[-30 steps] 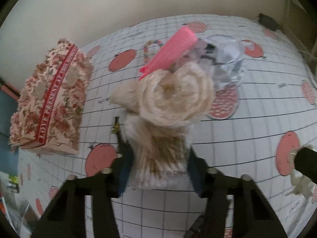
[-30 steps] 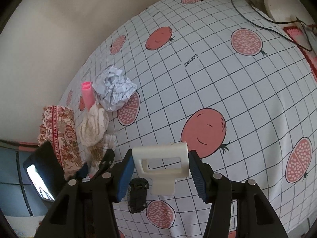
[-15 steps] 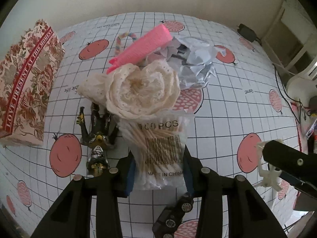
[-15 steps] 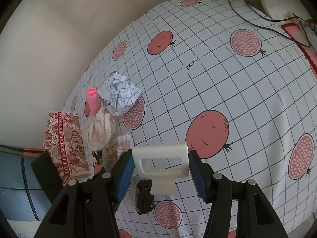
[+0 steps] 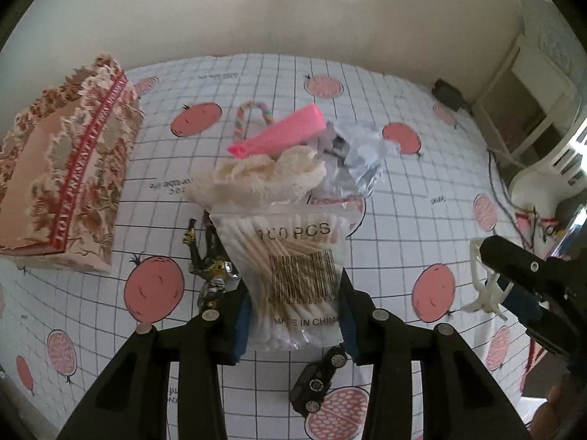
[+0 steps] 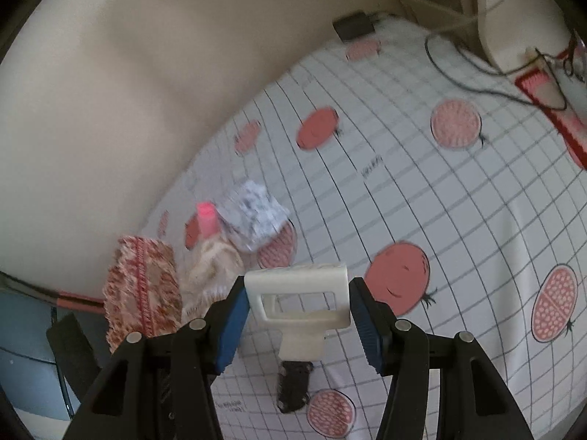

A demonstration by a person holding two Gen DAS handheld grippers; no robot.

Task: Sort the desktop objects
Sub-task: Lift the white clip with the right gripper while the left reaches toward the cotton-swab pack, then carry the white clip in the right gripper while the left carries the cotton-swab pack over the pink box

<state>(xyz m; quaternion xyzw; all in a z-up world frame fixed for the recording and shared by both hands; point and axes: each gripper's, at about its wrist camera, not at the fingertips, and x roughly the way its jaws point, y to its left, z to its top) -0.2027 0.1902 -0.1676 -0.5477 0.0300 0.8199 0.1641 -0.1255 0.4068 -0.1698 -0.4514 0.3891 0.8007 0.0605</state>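
Worktop (image 5: pixel 422 198), white grid cloth with red pomegranate prints, is carrying the lot. Floral red-and-cream cardboard box (image 5: pixel 62 183) is lying at nine o'clock. Left tool (image 5: pixel 295 317) is clenching a clear plastic bag of cotton swabs (image 5: pixel 293 271), above a cream lace roll (image 5: pixel 264 178) at twelve o'clock. Right tool (image 6: pixel 299 315) is gripping a white plastic handle piece (image 6: pixel 297 302). Black toy car (image 5: pixel 319 381) is lying at six o'clock.

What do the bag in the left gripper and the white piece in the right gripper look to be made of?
Bag of cotton swabs: thin, clear, glossy plastic film, probably; the swabs, which look like pale wooden sticks with white tips, show through under black print and a barcode.
White piece: rigid, matte, off-white plastic by its look; its top face is finely ridged, perhaps from 3D printing, though blur leaves that uncertain.
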